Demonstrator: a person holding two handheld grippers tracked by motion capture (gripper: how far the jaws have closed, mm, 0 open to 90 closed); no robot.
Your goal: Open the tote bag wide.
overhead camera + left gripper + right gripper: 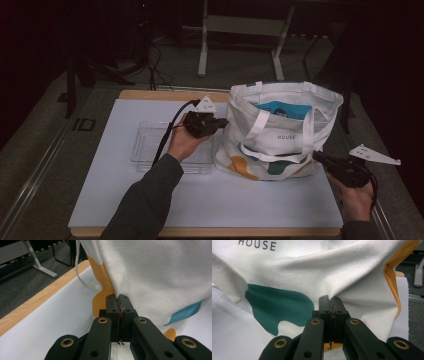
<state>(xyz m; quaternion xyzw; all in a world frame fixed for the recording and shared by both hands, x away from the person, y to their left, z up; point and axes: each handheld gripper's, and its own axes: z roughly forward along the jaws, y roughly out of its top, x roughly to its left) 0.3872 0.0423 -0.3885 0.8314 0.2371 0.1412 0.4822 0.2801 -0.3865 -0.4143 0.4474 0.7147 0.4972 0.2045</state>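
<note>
A white mat (150, 200) is covering the table in a dim room. The left gripper (119, 298) is pinching the tote (280, 135) at its left side, seemingly a fold of cloth; the right gripper (331, 300) is pinching its lower right corner. A clear tray (145, 145) is lying left of the tote.

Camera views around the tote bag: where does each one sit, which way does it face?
High view: above the person's side, facing forward and down on the table; shows forearms, hands, left gripper, right gripper, tote bag.
Left gripper view: on that gripper, looking along shut jaws pinching the bag's cloth.
Right gripper view: on that gripper, jaws shut on cloth below the HOUSE print.
Shared: both gripper views show the bag.
</note>
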